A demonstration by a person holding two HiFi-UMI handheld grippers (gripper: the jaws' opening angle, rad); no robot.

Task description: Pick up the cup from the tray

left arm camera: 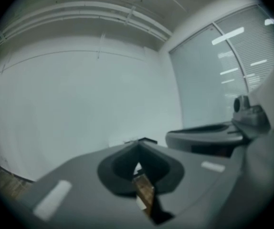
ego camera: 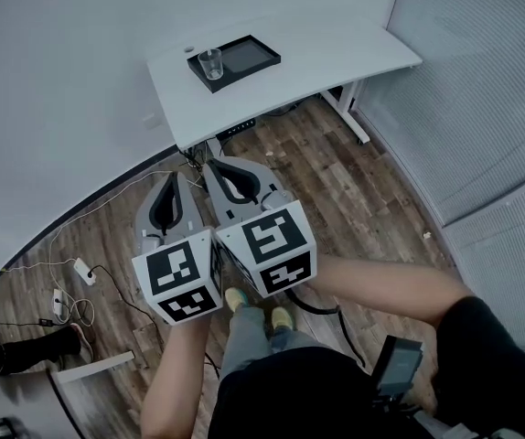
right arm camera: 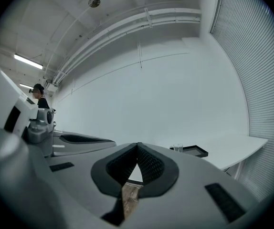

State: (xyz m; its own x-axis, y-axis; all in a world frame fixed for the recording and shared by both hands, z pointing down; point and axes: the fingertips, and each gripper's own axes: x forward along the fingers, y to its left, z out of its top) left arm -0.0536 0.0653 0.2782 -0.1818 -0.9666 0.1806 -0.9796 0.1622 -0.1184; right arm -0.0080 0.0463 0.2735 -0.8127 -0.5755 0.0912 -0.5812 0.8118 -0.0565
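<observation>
A clear cup (ego camera: pixel 210 63) stands upright at the left end of a black tray (ego camera: pixel 249 55) on the white table (ego camera: pixel 336 48). Both grippers are held side by side over the wooden floor, well short of the table and pointing toward it. My left gripper (ego camera: pixel 173 177) has its jaw tips together and nothing between them. My right gripper (ego camera: pixel 215 163) is shut and empty too. In the right gripper view the cup (right arm camera: pixel 177 148) and tray (right arm camera: pixel 194 150) sit far off, right of the closed tips (right arm camera: pixel 138 144). The left gripper view shows closed tips (left arm camera: pixel 138 142) and the white wall.
Cables and a power strip (ego camera: pixel 84 271) lie on the floor at left. The table's legs (ego camera: pixel 349 108) stand below its right end. Blinds (ego camera: pixel 482 108) cover the wall at right. My shoes (ego camera: pixel 253 309) show below the grippers. A person (right arm camera: pixel 39 97) stands far left.
</observation>
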